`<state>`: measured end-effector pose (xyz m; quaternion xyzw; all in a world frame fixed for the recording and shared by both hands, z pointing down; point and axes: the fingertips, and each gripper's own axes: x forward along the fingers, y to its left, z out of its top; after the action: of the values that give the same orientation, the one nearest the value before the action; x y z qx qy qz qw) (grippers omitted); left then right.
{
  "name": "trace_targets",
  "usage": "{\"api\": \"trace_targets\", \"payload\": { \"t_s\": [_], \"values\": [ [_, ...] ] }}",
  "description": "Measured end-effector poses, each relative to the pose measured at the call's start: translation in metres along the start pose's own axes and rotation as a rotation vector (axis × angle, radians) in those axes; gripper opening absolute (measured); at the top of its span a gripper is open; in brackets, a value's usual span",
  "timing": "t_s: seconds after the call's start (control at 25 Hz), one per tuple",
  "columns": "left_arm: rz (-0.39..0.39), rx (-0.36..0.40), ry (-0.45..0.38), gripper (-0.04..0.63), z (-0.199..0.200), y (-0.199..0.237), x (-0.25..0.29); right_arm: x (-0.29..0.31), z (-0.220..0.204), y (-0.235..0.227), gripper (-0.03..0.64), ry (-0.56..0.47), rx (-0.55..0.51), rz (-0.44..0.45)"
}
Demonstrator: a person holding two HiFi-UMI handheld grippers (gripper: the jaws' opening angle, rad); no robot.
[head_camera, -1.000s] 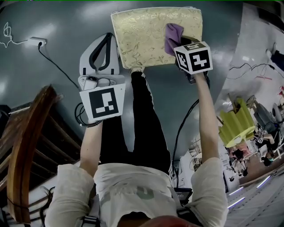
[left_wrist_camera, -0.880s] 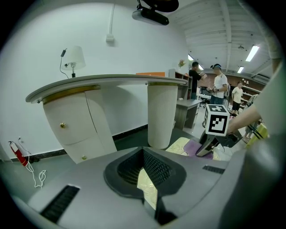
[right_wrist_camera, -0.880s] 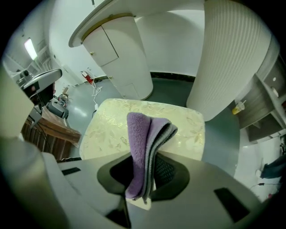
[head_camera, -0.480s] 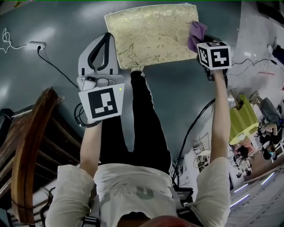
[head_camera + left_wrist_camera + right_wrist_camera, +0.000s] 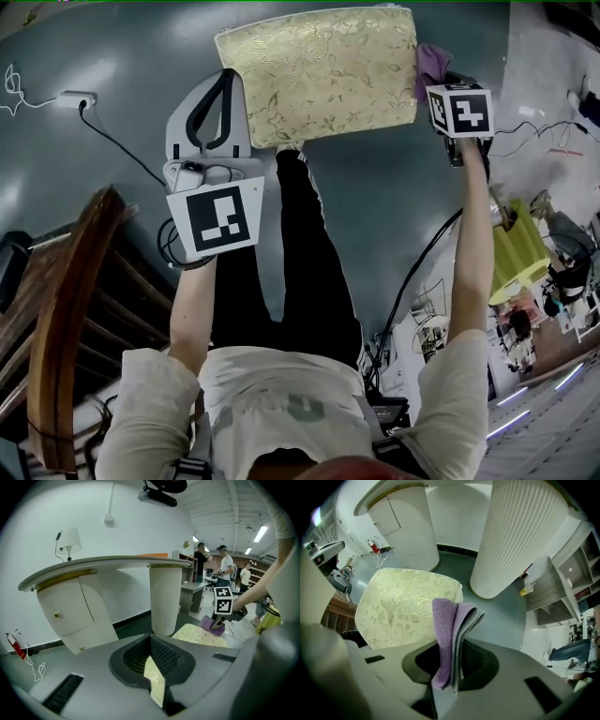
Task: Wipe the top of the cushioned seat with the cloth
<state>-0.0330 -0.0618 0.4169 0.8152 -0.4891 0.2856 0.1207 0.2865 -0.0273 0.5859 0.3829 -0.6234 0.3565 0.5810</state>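
Where the cloth is held: the purple cloth [image 5: 450, 630], folded in layers, is clamped between the jaws of the right gripper [image 5: 451, 665], with most of its length standing free beyond them.
Cloth against seat: it is seen at the right edge of the cushioned seat [image 5: 319, 75]. From the left gripper view it appears to rest on that corner, though contact cannot be confirmed.
Left gripper: the left gripper [image 5: 225, 86] is carried with its jaws drawn together on nothing, only a thin slit being left. It is held near the seat's left front corner, apart from it.
Task state: with the cloth at the rim, a stroke is judged to be at its turning point. The whole gold top lies to the cloth's left.
Risk, run-off: if the stroke is carried further right, the cloth would be taken off the seat and nothing wiped.
Risk, slip: since the cloth is gripped by one end only, it could be dragged out of the jaws by the textured fabric if pressed hard.
Risk, seat shift: as the seat is steadied by neither gripper, it could be pushed along by a heavy stroke.
Risk, column: the ribbed white column [image 5: 525, 536] stands just beyond the seat and could be struck on a far stroke.
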Motion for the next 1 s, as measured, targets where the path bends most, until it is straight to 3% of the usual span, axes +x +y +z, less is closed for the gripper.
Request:
{"api": "trace_targets", "payload": {
  "t_s": [0.28,0.48,0.68,1.0],
  "values": [
    [-0.001,-0.003,0.003,0.005,0.000,-0.001,0.002,-0.003,-0.001,0.000,0.088,-0.013,0.028,-0.003],
    [-0.001,0.001,-0.006,0.005,0.003,0.003,-0.003,-0.069,0.037,0.029,0.089,-0.204,0.113,0.056],
    [0.019,-0.009,-0.022,0.005,0.013,0.015,-0.009,-0.166,0.077,0.082,0.089,-0.365,0.062,0.071],
    [0.024,-0.008,-0.042,0.005,0.016,0.031,-0.022,-0.206,0.090,0.148,0.089,-0.401,-0.043,0.103]
  ]
}}
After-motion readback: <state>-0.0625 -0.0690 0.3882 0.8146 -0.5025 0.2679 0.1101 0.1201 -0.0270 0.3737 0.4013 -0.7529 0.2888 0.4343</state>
